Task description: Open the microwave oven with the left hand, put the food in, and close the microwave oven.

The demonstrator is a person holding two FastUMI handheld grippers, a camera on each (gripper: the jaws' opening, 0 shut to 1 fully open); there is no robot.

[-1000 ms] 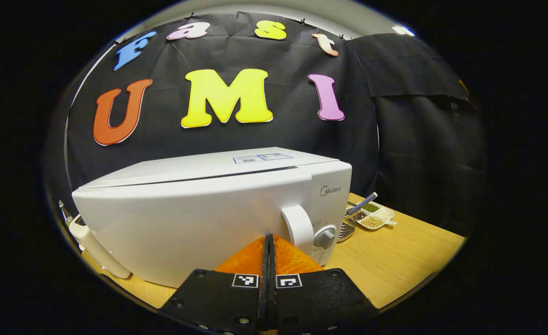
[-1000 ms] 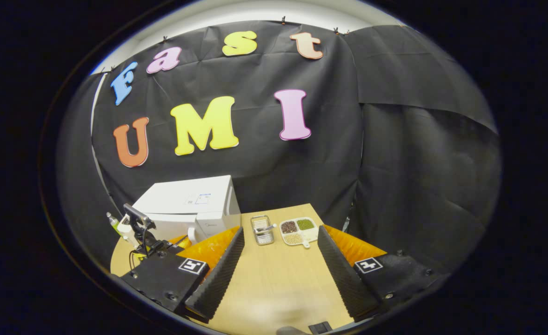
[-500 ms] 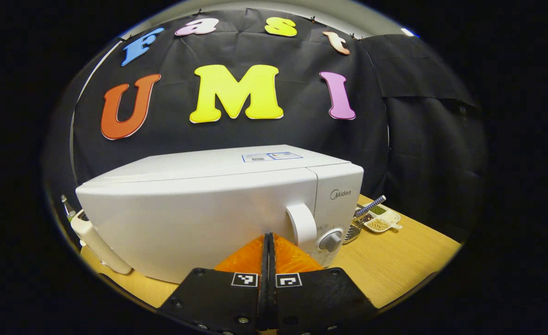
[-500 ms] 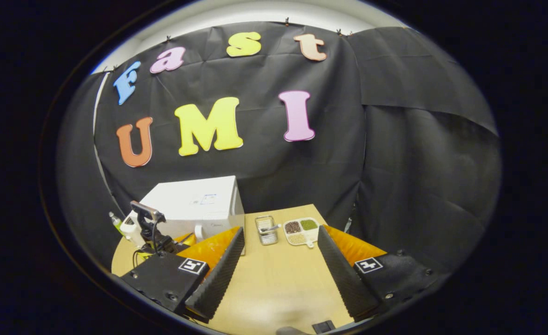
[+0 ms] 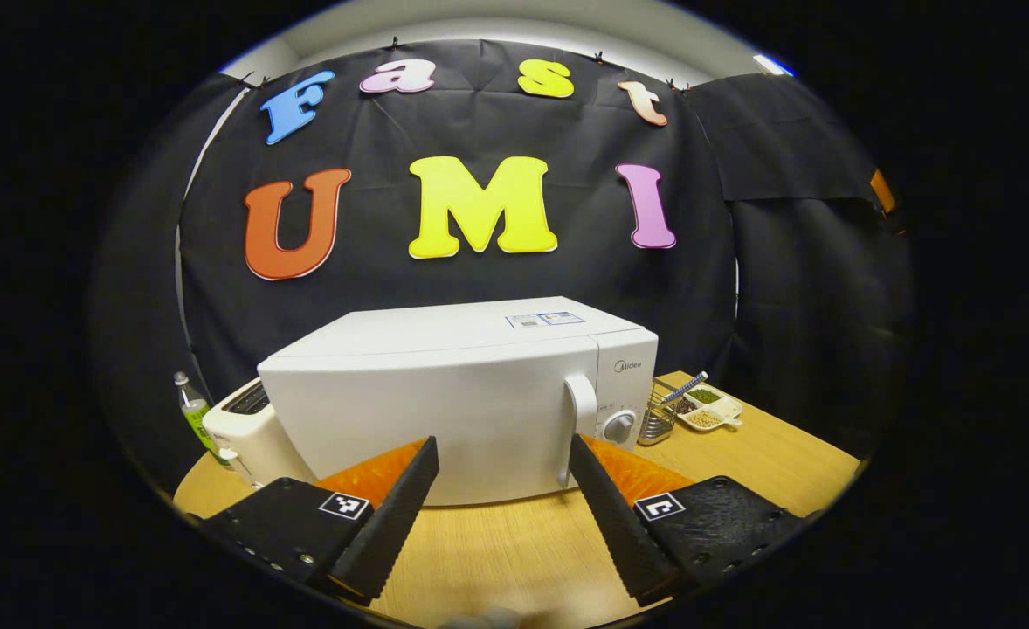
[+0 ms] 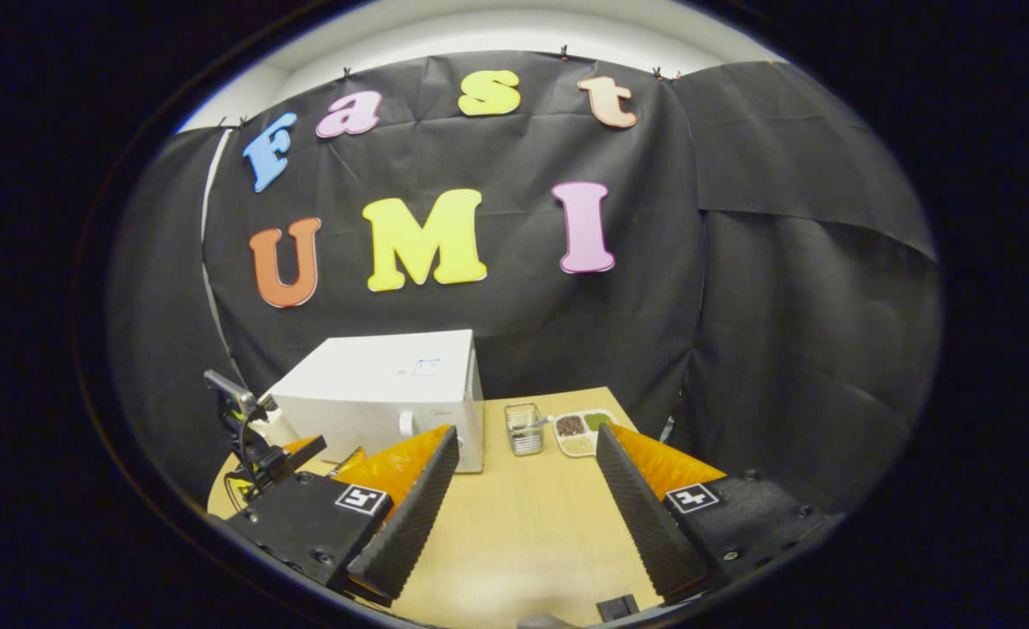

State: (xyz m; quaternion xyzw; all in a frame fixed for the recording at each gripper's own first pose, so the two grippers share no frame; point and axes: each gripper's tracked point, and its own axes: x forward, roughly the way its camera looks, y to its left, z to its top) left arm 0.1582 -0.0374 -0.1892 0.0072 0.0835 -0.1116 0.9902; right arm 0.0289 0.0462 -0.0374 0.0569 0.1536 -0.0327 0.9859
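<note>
Left gripper view: my left gripper (image 5: 501,476) has its jaws spread wide with nothing between them, hovering above the table (image 5: 776,459) in front of the microwave (image 5: 453,397). The door looks fully shut. Its upright handle (image 5: 577,415) sits at the door's right edge, just left of the control knob (image 5: 619,427). Right of the microwave stand a wire basket (image 5: 654,421) and, beyond it, a divided tray of beans (image 5: 708,408). On the microwave's far left are a white toaster (image 5: 239,425) and a small bottle (image 5: 191,411).

Risk here: I judge the handle lies off my centreline, nearer my right finger. If I drive straight in, that finger could strike the handle or knob rather than straddle the handle. The microwave may also slide on the smooth wood if I pull hard.

Right gripper view: my right gripper (image 6: 528,489) is also wide apart and empty, well back from the microwave (image 6: 383,393), with the tray (image 6: 580,431) ahead of it, right of the basket (image 6: 524,428). The left gripper (image 6: 283,454) shows in front of the microwave.

Risk: I cannot tell whether food already sits inside. If the tray is the food, it is shallow and loose-filled; a tilted lift would spill it.
</note>
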